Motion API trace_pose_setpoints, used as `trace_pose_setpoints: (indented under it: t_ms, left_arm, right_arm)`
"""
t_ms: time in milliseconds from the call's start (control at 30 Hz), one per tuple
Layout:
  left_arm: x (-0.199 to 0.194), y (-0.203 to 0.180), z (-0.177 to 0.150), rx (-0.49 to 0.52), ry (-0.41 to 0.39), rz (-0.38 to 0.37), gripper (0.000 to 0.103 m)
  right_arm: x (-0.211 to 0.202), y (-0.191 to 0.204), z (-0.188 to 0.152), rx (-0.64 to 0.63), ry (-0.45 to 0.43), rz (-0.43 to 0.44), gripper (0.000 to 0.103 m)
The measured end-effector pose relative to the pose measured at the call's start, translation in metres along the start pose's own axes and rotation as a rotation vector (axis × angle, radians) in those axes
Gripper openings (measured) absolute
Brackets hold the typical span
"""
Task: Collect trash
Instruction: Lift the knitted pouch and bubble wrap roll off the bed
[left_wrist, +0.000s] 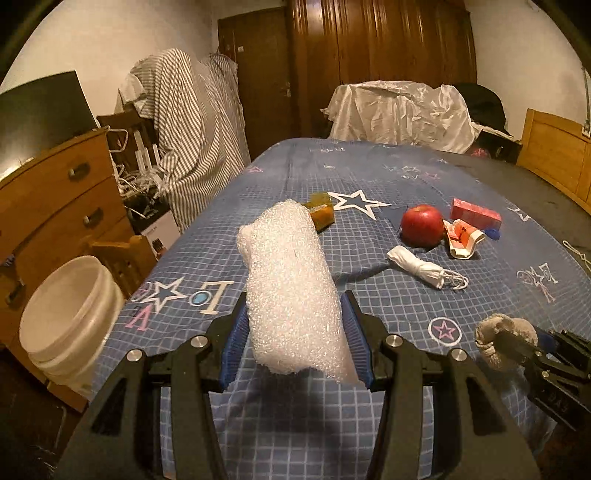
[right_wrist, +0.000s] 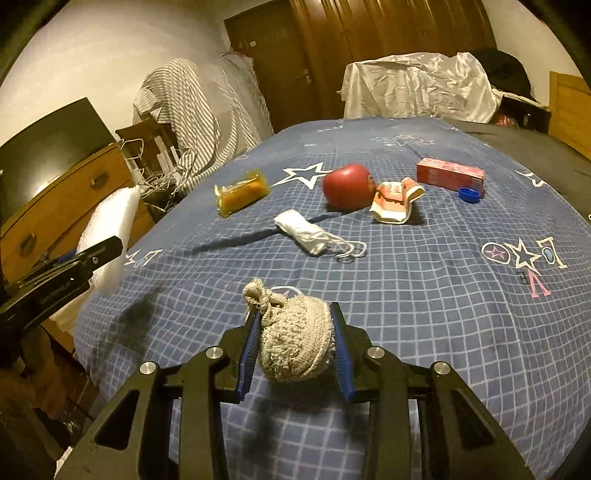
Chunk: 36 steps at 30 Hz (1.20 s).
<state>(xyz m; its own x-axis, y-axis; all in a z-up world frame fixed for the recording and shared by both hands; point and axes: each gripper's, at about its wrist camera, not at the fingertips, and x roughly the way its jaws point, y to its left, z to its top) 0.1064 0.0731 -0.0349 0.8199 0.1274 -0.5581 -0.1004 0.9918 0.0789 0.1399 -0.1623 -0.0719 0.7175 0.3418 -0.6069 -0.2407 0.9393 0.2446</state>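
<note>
My left gripper (left_wrist: 295, 314) is shut on a roll of white bubble wrap (left_wrist: 291, 280), held above the blue bedspread; the same roll (right_wrist: 110, 225) shows at the left of the right wrist view. My right gripper (right_wrist: 295, 325) is shut on a beige crocheted pouch (right_wrist: 295, 339), also seen low right in the left wrist view (left_wrist: 498, 336). On the bed lie a rolled white face mask (left_wrist: 421, 269), a crumpled red-and-white wrapper (left_wrist: 461, 236), a red apple (left_wrist: 422, 225), a pink box (left_wrist: 476, 214), a blue bottle cap (right_wrist: 470, 194) and a yellow packet (right_wrist: 242, 194).
A white plastic bucket (left_wrist: 70, 314) stands on the floor left of the bed, beside a wooden dresser (left_wrist: 55, 199). A striped cloth (left_wrist: 192, 140) drapes furniture behind it. A white sheet (left_wrist: 402, 114) covers something at the far end of the bed. Wooden bed frame (left_wrist: 554, 155) at right.
</note>
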Motion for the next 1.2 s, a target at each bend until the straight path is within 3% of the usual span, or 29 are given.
trace_pose_setpoints:
  t_ms: [800,1200]
  left_arm:
    - [-0.023,0.008,-0.004,0.004,-0.058,0.047,0.047]
    - [-0.036,0.030,0.006,-0.014,-0.114,0.105,0.047]
  right_arm:
    - [-0.018,0.026,-0.001,-0.047,-0.010,0.022,0.037]
    - [-0.027,0.060,0.029,-0.098,-0.065,0.054,0.037]
